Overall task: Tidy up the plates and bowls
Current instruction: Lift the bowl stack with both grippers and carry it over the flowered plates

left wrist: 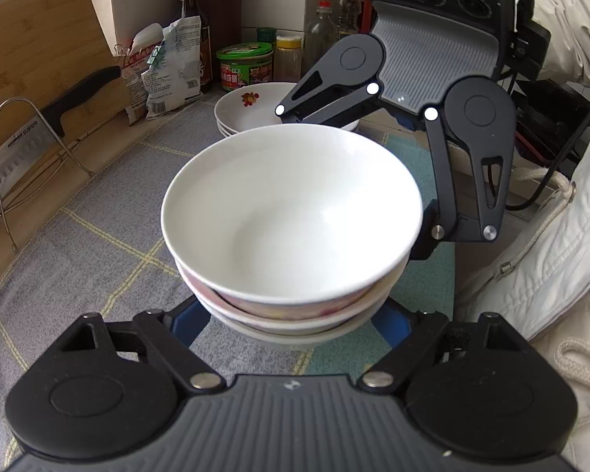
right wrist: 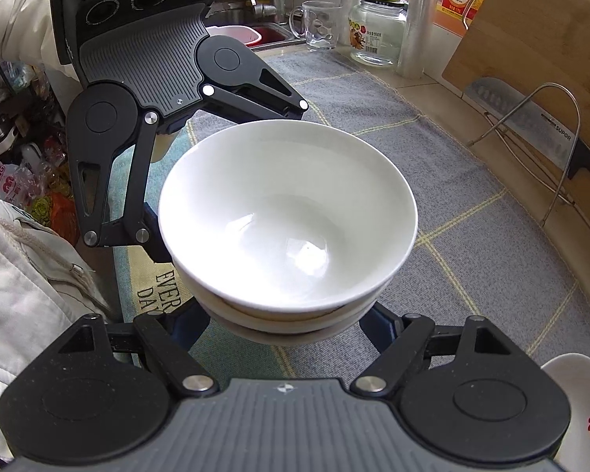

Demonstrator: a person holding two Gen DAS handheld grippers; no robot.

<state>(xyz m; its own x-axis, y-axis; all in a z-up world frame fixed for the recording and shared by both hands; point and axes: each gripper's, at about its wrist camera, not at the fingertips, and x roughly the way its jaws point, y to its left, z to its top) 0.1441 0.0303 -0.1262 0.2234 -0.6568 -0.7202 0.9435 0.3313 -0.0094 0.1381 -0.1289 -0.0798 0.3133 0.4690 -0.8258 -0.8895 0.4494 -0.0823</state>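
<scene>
A stack of white bowls (left wrist: 291,204) hangs a little above the grey checked cloth (left wrist: 98,212), held from two opposite sides. My left gripper (left wrist: 291,318) is shut on the lower bowls, its blue pads (left wrist: 192,322) pressing the stack's sides. Facing it across the stack, my right gripper (right wrist: 287,326) grips the same bowls (right wrist: 287,216), with its fingertips hidden under the rims. Behind the bowls in the left wrist view sits a stack of flower-printed plates (left wrist: 251,110); one such plate (right wrist: 586,413) shows at the lower right of the right wrist view.
A cleaver (left wrist: 23,145) on a wire rack leans against a wooden cutting board (left wrist: 39,51) at the left. Bags, bottles and a green-lidded jar (left wrist: 244,67) line the back wall. A glass mug (right wrist: 318,23), a glass jar (right wrist: 377,27) and a sink stand opposite. A person's white jacket (left wrist: 550,244) is close by.
</scene>
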